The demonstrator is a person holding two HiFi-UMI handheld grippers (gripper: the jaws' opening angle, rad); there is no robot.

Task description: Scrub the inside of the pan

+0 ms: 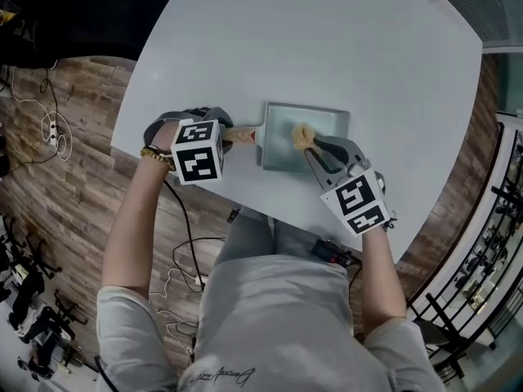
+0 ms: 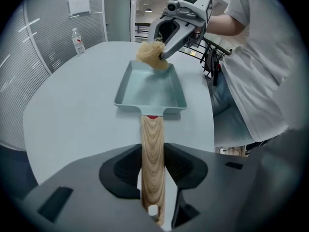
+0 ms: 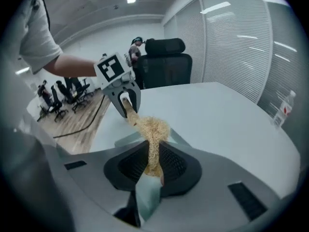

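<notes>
Head view shows a pale grey table (image 1: 343, 47) with a rectangular teal pan (image 1: 327, 122) lying flat near its front edge. The left gripper (image 2: 153, 170) has its jaws clamped on the pan's wooden handle (image 2: 152, 134). The right gripper (image 3: 152, 161) pinches a tan fibrous scrubber (image 3: 153, 129) over the pan's inside; whether the scrubber touches the bottom cannot be told.
</notes>
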